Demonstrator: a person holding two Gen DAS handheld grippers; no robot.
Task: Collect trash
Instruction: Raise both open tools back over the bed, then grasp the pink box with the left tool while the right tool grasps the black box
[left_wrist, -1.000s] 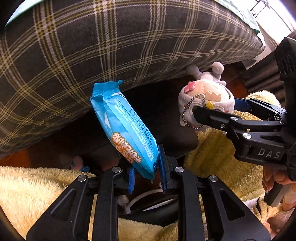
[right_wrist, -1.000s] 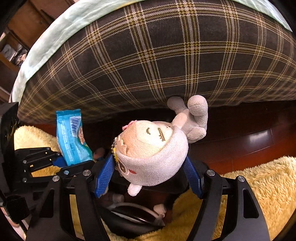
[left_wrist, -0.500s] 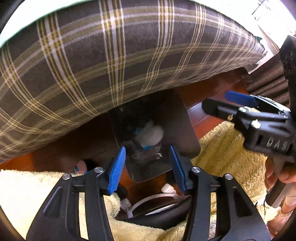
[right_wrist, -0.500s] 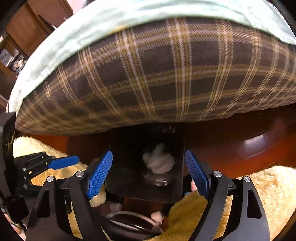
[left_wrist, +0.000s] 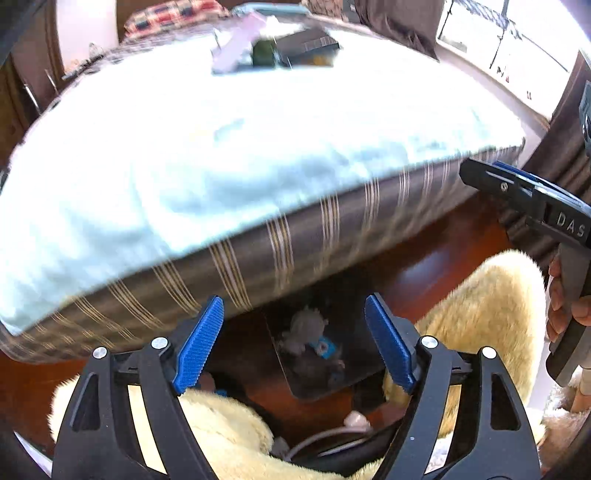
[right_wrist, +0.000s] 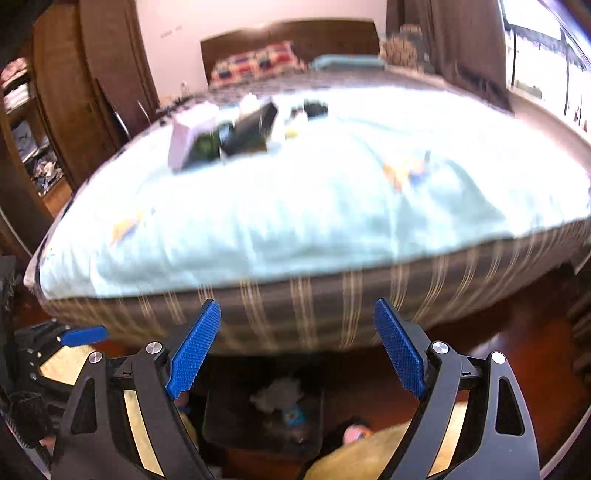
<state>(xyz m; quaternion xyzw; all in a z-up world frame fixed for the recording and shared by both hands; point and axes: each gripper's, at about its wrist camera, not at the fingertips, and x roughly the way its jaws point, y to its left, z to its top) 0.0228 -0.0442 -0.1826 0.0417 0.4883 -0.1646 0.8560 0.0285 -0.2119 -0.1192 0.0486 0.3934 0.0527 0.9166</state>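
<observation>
Both tongs, left (left_wrist: 295, 341) and right (right_wrist: 297, 349), rose, opening (empty), above one bin (left_wrist: 325, 354).

Left tool (left_wrist: 295, 341) wide apart, empty, above dark bin (left_wrist: 325, 354) beside bed (left_wrist: 236, 155).

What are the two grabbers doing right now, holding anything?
Left gripper: open, jaws just widened, nothing between them.
Right gripper: open, jaws just widened, nothing between them.
</observation>
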